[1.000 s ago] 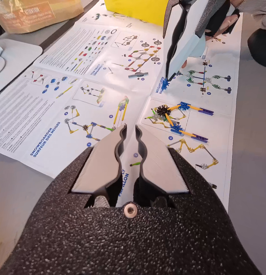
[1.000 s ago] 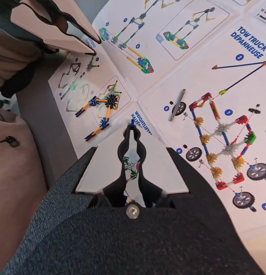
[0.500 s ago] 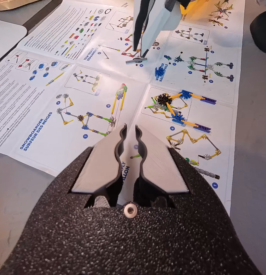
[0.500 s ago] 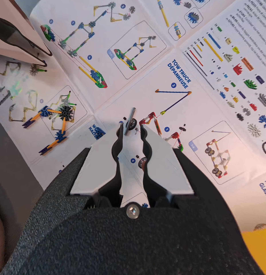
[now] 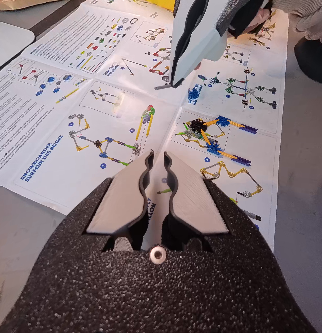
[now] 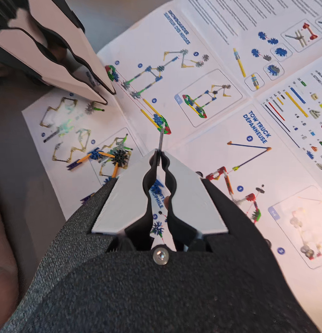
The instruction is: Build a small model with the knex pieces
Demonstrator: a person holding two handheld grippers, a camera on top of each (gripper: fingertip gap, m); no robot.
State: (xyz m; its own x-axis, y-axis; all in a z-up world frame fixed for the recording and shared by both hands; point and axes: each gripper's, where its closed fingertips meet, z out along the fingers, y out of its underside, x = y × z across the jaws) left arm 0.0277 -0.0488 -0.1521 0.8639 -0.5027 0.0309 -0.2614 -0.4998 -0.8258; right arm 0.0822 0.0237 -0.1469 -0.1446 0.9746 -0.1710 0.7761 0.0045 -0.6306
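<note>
- The left gripper [image 5: 158,153] hangs low over the near edge of a printed instruction sheet [image 5: 95,180]. Its fingers stand a narrow gap apart with nothing between them; only paper shows through the gap.
- Just beyond and to its right, a small assembly [image 5: 198,125] lies flat on the sheet: a black toothed connector, orange rods, blue connectors and purple end pieces. It lies apart from both grippers.
- Farther on, a loose blue connector [image 5: 193,93] rests on the paper, near the right gripper's tips.
- The right gripper [image 6: 159,153] is pinched closed on one end of a thin grey rod [image 6: 161,142], which sticks out forward past the tips.
- Beyond it, a hand [image 5: 250,23] holds that gripper, and a yellow box [image 5: 162,3] sits at the sheet's far end on the grey table [image 5: 300,162].
- Hard to tell: whether the rod's free end touches the paper or hangs just above it. The right wrist view is smeared, and glare washes out some drawings. The gripper bodies hide the sheet under them, and the box is cut off at the frame edge.
</note>
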